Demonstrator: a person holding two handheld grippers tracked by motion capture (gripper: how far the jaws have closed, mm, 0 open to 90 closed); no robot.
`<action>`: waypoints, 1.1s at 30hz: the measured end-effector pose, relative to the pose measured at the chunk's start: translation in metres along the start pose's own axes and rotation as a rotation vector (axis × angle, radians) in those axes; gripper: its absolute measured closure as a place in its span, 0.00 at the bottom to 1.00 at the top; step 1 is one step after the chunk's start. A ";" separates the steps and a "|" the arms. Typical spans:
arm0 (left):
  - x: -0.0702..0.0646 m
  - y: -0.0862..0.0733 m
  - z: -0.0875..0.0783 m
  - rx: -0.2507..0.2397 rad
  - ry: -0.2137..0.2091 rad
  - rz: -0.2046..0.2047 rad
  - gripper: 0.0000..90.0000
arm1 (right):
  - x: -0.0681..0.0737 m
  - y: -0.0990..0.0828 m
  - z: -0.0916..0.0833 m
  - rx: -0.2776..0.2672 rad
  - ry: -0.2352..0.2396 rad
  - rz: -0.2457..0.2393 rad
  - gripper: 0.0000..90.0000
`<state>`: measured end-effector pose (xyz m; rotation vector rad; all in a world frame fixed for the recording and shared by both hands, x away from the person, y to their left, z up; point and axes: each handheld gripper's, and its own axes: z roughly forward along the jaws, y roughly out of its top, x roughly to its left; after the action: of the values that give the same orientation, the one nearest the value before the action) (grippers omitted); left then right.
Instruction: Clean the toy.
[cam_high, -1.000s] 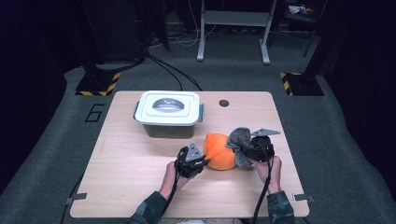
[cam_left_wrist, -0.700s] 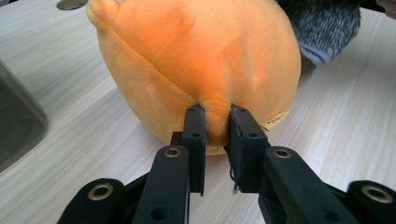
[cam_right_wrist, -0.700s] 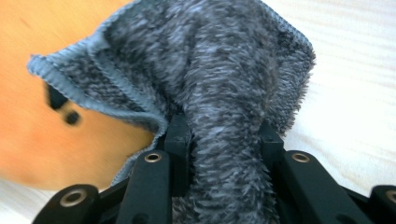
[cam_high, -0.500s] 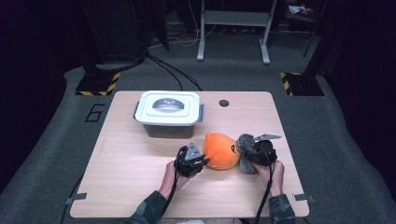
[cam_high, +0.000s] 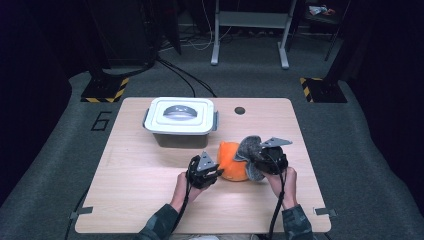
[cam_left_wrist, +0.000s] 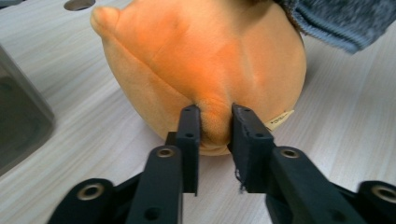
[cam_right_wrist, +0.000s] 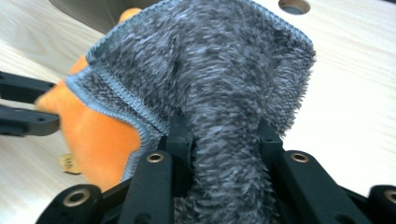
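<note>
Toward the table's (cam_high: 125, 200) near right edge, the left gripper (cam_left_wrist: 214, 122), its jaws just eased a little wider, pinches a fold of the orange plush toy (cam_left_wrist: 205, 65), while the right gripper (cam_right_wrist: 219, 135) clamps the grey fluffy cloth (cam_right_wrist: 210, 70) lying against the toy.

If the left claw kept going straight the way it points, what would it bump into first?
Nothing new: the left claw already pinches a fold of the orange plush ball. Pushing on would likely press deeper into it, toward the grey cloth beyond.
</note>
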<state>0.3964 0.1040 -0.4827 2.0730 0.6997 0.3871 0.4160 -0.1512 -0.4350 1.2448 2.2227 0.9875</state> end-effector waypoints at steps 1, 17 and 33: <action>0.000 0.000 0.000 0.004 0.004 0.013 0.75 | 0.001 0.000 0.003 -0.001 0.000 0.016 0.74; -0.009 0.005 0.012 -0.012 0.072 0.136 0.83 | -0.013 0.000 0.003 -0.005 0.009 0.048 0.74; -0.009 0.017 0.002 -0.060 -0.053 0.019 0.86 | 0.028 0.028 -0.013 -0.067 0.107 -0.038 0.74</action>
<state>0.3960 0.0892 -0.4700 2.0270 0.6297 0.3581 0.4091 -0.1228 -0.4057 1.1417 2.2646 1.1278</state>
